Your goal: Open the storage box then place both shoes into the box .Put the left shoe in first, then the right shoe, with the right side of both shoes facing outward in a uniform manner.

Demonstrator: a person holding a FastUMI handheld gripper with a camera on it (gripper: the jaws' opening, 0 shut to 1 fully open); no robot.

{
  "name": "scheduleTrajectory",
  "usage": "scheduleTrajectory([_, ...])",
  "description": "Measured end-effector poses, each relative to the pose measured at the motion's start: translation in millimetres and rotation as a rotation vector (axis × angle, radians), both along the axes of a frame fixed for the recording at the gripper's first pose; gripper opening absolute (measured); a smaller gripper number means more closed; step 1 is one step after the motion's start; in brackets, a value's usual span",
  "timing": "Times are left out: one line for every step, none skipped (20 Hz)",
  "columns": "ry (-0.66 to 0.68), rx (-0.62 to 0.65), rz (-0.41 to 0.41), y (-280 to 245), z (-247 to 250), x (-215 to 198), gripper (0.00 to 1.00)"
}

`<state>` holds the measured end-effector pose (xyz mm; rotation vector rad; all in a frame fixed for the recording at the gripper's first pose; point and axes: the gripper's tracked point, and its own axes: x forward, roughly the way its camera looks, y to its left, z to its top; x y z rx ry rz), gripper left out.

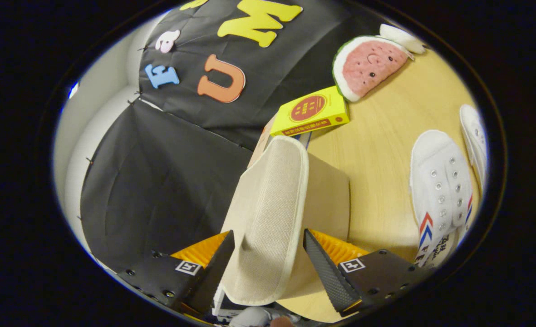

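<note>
Beige fabric box lid (272,213) between the claw's (268,254) spread fingers.

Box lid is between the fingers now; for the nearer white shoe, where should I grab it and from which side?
Judging from its pose, grip the nearer white shoe across its laced upper, from above: it lies flat on the table, sides exposed. The gripper straddles the box lid.
</note>
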<state>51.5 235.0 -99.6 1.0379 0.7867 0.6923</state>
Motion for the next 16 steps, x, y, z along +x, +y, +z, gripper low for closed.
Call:
scheduleTrajectory([-0.003,0.008,0.005,-0.3,1.4,-1.4,0.89])
scheduleTrajectory([-0.010,-0.004,-0.005,-2.7,3.5,-0.2,0.83])
scheduleTrajectory([-0.022,-0.017,-0.007,-5.6,8.2,0.3,0.77])
scheduleTrajectory([-0.032,-0.034,-0.018,-9.4,8.9,1.5,0.72])
scheduleTrajectory([-0.038,-0.027,-0.036,-13.7,15.4,6.4,0.66])
scheduleTrajectory([-0.046,-0.045,-0.044,-17.7,19.4,4.4,0.60])
scheduleTrajectory([-0.044,-0.066,-0.092,-29.9,20.8,8.8,0.39])
scheduleTrajectory([-0.046,-0.075,-0.109,-34.2,24.1,9.3,0.19])
scheduleTrajectory([-0.065,-0.079,-0.089,-31.4,32.4,6.8,0.13])
scheduleTrajectory([-0.078,-0.087,-0.096,-34.2,38.0,3.4,0.11])
scheduleTrajectory([-0.083,-0.095,-0.086,-30.6,41.9,2.8,0.01])
scheduleTrajectory([-0.100,-0.110,-0.079,-31.0,48.5,1.1,0.01])
scheduleTrajectory([-0.120,-0.116,-0.076,-27.7,56.6,1.6,0.01])
scheduleTrajectory([-0.137,-0.116,-0.071,-25.7,68.0,1.0,0.01])
scheduleTrajectory([-0.157,-0.105,-0.068,-23.4,82.9,1.2,0.01])
scheduleTrajectory([-0.177,-0.099,-0.066,-20.4,98.2,1.3,0.01])
